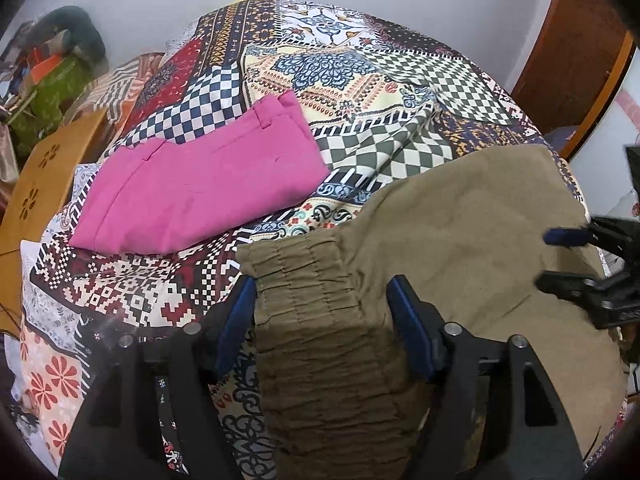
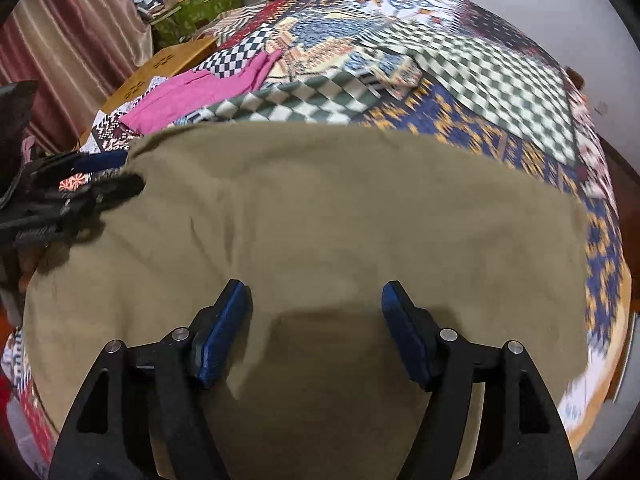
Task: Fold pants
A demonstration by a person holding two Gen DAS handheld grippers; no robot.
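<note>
Olive-khaki cotton pants (image 2: 320, 220) with a gathered elastic waistband lie spread on the patchwork-print bedspread (image 1: 360, 92), their lower edge cut off by the frame. Your left gripper (image 1: 322, 300) stands open astride the waistband, pads not pressing it. Your right gripper (image 2: 316, 300) hangs open over the flat cloth, gripping nothing. Folded magenta trousers (image 1: 200, 192) lie beyond, well apart.
</note>
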